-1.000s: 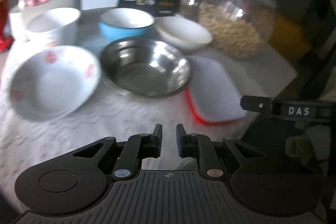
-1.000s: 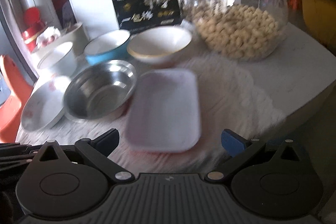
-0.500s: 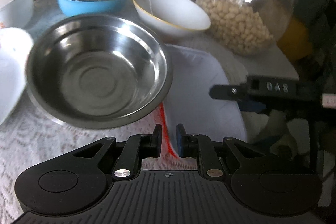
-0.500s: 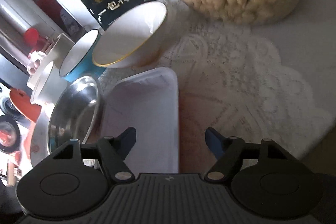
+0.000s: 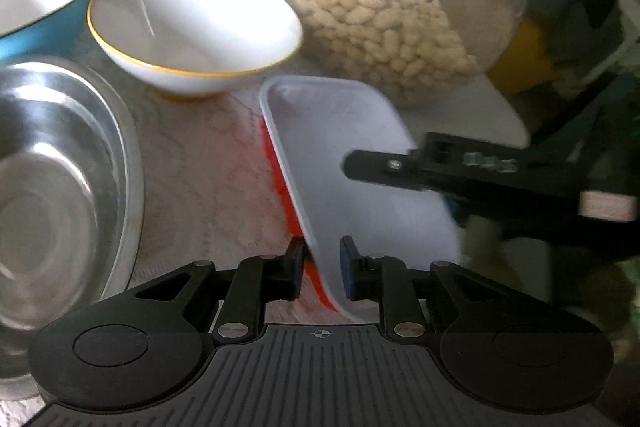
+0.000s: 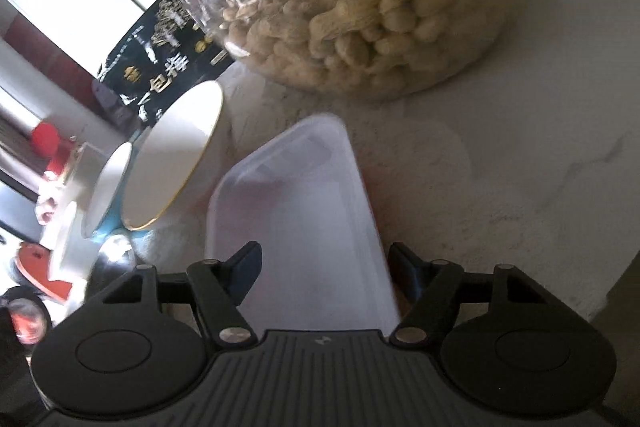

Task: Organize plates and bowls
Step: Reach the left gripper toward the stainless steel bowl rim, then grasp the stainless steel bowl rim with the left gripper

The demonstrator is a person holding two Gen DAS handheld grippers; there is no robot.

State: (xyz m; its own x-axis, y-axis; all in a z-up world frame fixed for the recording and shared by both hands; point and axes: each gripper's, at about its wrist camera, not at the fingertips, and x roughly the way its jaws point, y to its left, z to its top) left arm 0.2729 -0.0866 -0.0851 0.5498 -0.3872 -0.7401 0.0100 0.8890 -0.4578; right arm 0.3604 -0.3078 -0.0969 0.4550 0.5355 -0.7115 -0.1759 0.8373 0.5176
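Between my right gripper's (image 6: 325,269) wide-apart fingers now sits the white rectangular plate (image 6: 304,227), near the peanut jar (image 6: 360,7). My left gripper (image 5: 322,269), nearly together, has closed in astride its left rim, so lifting looks next.

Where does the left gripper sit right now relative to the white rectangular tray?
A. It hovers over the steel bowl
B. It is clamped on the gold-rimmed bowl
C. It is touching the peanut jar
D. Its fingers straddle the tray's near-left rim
D: in the left wrist view the left gripper has one finger on each side of the white tray's raised near-left rim, with a gap left on both sides, not yet clamped.
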